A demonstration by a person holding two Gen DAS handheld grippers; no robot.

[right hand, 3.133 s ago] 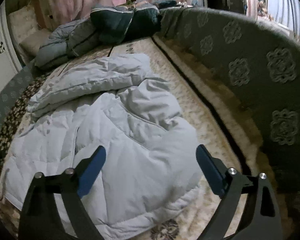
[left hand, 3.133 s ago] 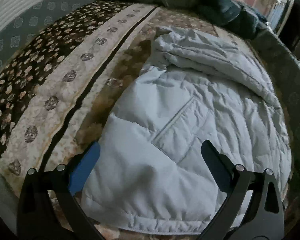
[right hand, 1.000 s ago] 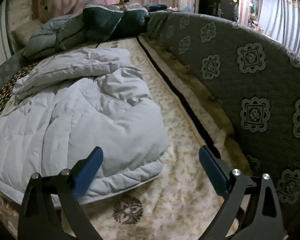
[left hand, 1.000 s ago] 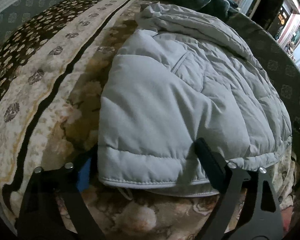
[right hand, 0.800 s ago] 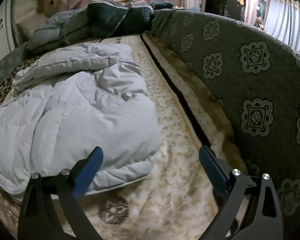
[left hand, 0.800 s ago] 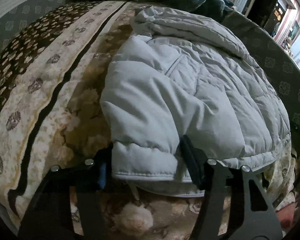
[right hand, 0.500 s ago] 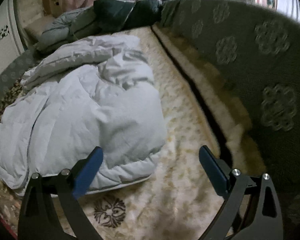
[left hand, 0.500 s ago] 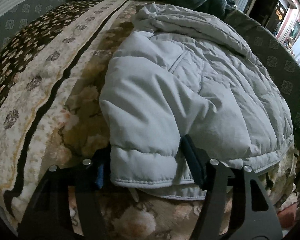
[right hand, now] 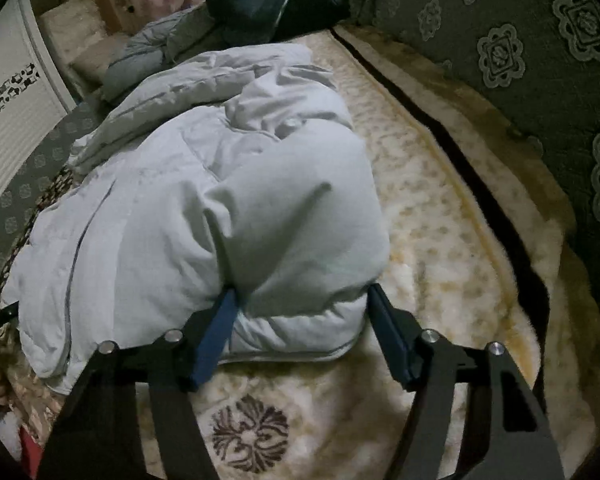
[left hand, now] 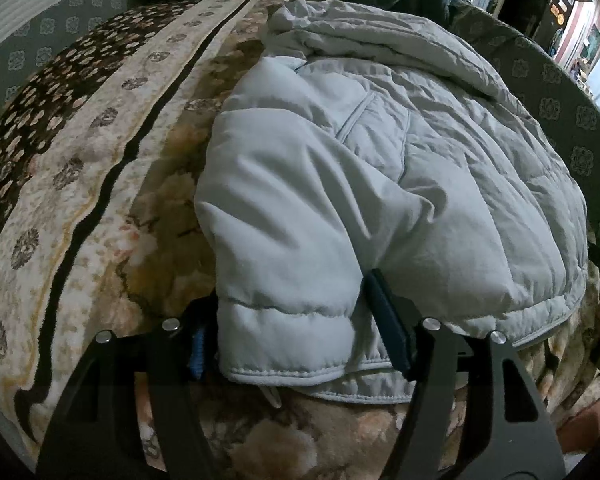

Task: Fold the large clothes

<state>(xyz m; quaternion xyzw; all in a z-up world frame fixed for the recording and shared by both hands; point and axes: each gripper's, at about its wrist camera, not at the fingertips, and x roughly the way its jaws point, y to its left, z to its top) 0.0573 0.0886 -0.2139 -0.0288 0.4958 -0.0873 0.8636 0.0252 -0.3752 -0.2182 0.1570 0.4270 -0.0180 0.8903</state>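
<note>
On the bed, both hand-held grippers, left (left hand: 290,320) and right (right hand: 300,320), now pinch the jacket (left hand: 380,168) hem; right jaws closing.

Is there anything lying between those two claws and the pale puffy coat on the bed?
Nothing visible. The left gripper already has the near hem of the pale grey coat pinched between its pads. The right gripper is closing around the other hem corner, with only coat padding between its jaws.
</note>
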